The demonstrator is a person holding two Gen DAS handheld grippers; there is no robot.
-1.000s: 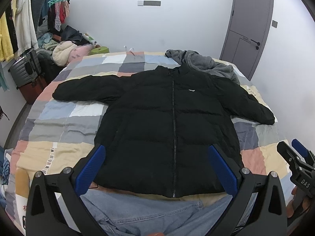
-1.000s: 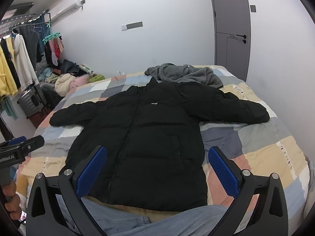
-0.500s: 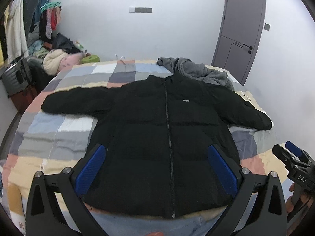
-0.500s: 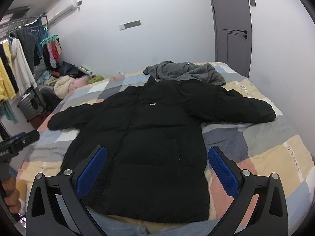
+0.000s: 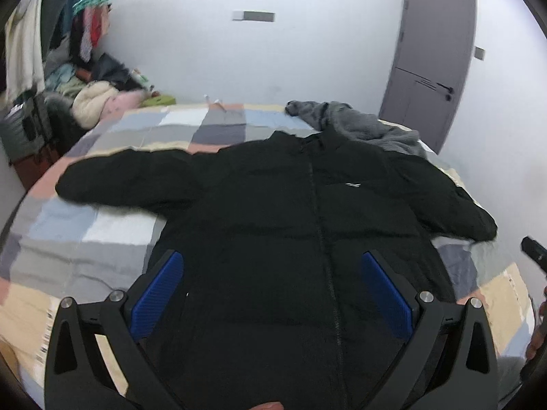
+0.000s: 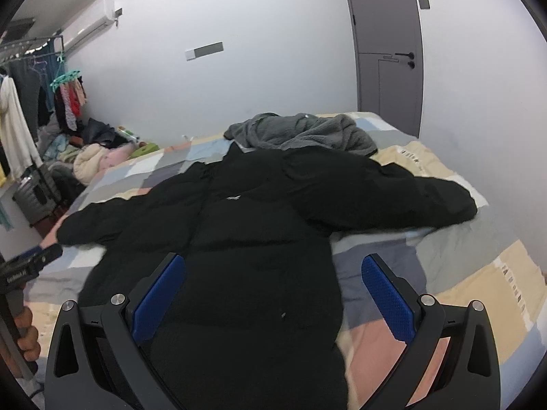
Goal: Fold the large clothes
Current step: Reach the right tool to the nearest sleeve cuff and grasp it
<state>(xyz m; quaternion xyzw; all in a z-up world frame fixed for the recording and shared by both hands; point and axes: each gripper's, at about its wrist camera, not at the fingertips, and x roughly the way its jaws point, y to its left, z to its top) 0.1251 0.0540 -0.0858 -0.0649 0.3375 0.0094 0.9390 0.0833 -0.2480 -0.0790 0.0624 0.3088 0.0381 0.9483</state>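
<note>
A black puffer jacket point(image 5: 290, 212) lies flat and zipped on the bed, front up, both sleeves spread out to the sides; it also shows in the right wrist view point(image 6: 246, 225). My left gripper point(image 5: 273, 287) is open and empty above the jacket's lower body. My right gripper point(image 6: 273, 287) is open and empty above the jacket's lower right edge. The left sleeve point(image 5: 123, 181) reaches toward the bed's left side. The right sleeve point(image 6: 410, 201) reaches toward the right side.
The bed has a patchwork quilt point(image 5: 85, 232). A grey fleece garment point(image 6: 304, 133) lies crumpled behind the jacket's collar. Piled clothes point(image 5: 99, 102) and a hanging rack stand at the far left. A grey door point(image 5: 430, 61) is at the back right.
Both grippers have moved forward and lower over the jacket. The jacket's hem and the jeans below it have dropped out of view. The jacket has not moved.
</note>
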